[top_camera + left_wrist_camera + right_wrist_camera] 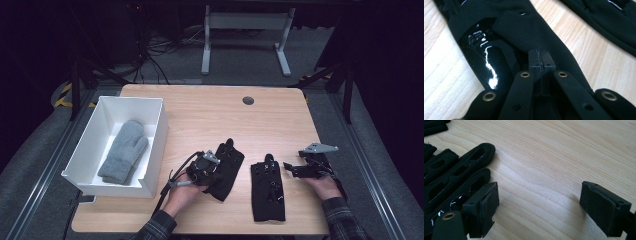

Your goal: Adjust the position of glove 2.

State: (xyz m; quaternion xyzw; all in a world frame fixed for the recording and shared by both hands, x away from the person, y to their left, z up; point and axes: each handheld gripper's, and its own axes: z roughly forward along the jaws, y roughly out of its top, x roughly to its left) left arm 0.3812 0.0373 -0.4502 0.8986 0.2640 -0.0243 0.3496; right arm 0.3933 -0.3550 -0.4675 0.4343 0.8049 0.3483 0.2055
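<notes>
Two black gloves lie on the wooden table (210, 115). My left gripper (216, 166) (541, 62) is on top of the left black glove (227, 172) (529, 27), its jaws pressed together with a fold of the fabric pinched between them. The other black glove (267, 189) (451, 172) lies flat to the right; its edge is in the top right of the left gripper view (609, 17). My right gripper (292, 169) (539, 205) rests low over the bare wood just right of that glove's fingers, open, with nothing between its pads.
A white box (159, 140) stands at the table's left edge with a grey mitten (122, 150) lying inside. A dark cable grommet (248, 100) sits in the far middle of the tabletop. Cables and a desk frame (245, 30) are on the floor beyond.
</notes>
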